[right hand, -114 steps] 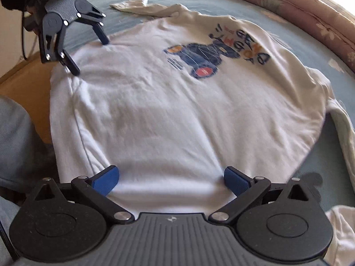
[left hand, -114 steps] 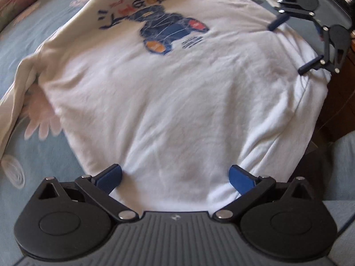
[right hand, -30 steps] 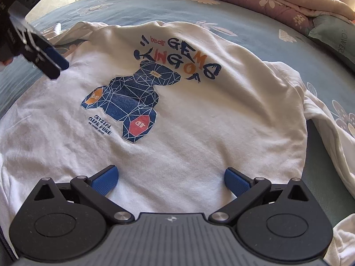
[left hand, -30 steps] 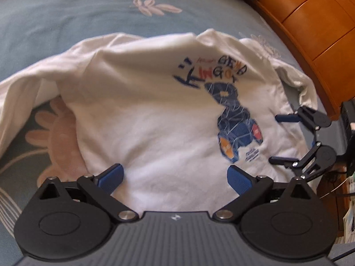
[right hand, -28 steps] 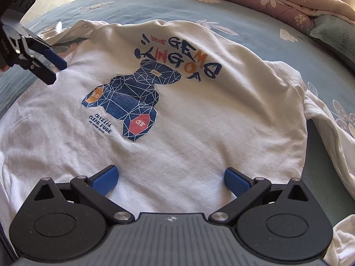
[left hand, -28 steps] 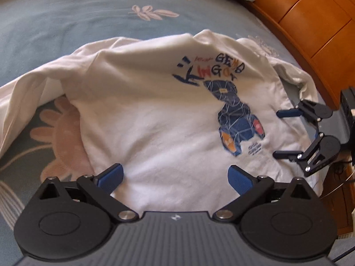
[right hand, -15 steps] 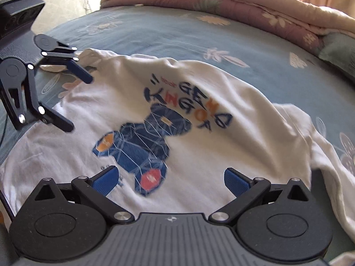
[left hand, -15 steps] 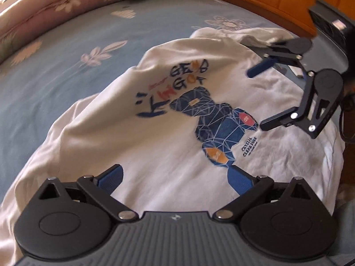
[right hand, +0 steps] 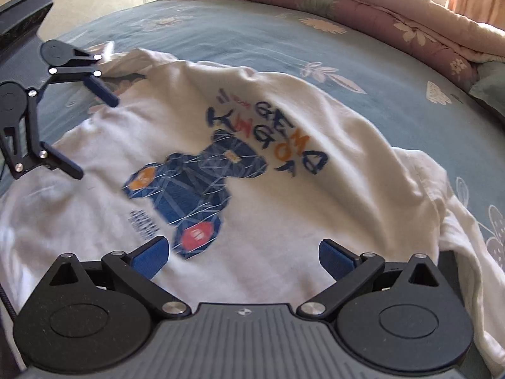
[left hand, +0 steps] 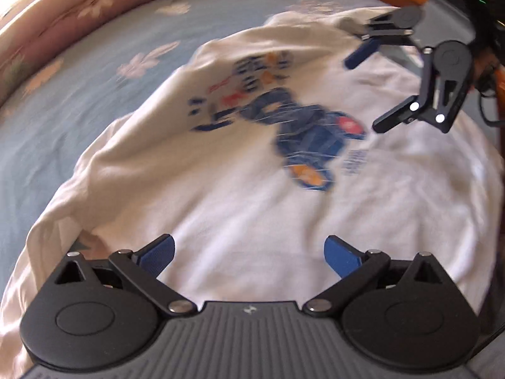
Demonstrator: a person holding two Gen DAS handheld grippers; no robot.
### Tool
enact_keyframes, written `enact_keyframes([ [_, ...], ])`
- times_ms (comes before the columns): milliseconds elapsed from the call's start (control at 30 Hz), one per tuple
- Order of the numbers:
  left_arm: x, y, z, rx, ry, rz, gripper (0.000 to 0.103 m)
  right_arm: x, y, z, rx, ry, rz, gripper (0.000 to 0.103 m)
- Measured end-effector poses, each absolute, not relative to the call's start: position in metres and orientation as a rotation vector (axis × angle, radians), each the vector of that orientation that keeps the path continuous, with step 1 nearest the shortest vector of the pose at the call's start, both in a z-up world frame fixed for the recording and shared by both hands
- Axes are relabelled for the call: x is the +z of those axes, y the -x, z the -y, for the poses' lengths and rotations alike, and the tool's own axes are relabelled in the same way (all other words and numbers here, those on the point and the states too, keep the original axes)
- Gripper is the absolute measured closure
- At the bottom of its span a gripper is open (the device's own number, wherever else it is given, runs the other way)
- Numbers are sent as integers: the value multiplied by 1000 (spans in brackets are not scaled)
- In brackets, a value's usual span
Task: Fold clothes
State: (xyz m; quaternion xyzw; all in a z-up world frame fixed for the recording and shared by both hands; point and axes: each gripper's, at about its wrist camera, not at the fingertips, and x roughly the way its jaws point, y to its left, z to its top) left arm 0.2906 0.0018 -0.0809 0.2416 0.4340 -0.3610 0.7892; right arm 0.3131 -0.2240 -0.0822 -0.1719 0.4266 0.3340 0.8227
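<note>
White long-sleeve bear-print shirt (right hand: 284, 208) spread face-up on blue floral bedspread (right hand: 315, 41); 0 folds visible, sleeves loose at sides. Left gripper (left hand: 249, 254) and right gripper (right hand: 243, 252) hovering above, fingers spread, holding nothing. All folding left: sleeves in, body doubled.

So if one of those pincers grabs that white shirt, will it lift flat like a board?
Probably not. The shirt already lies wrinkled and draped over the bed, so it would likely sag. It looks thin, so probably light.
</note>
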Motion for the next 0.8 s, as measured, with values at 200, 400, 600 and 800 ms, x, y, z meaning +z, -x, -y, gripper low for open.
enact_keyframes([
  [200, -95, -231, 21, -890, -634, -984, 2, -98, -244, 216, 895, 485, -955, 0],
  [400, -104, -213, -7, -772, -571, -1099, 1, -99, -213, 256, 818, 463, -980, 0],
  [600, -83, -253, 2, -658, -521, -1052, 2, -90, -214, 274, 719, 479, -1039, 0],
  [800, -78, -325, 41, -615, -407, -928, 2, -82, -261, 258, 638, 453, -884, 0],
])
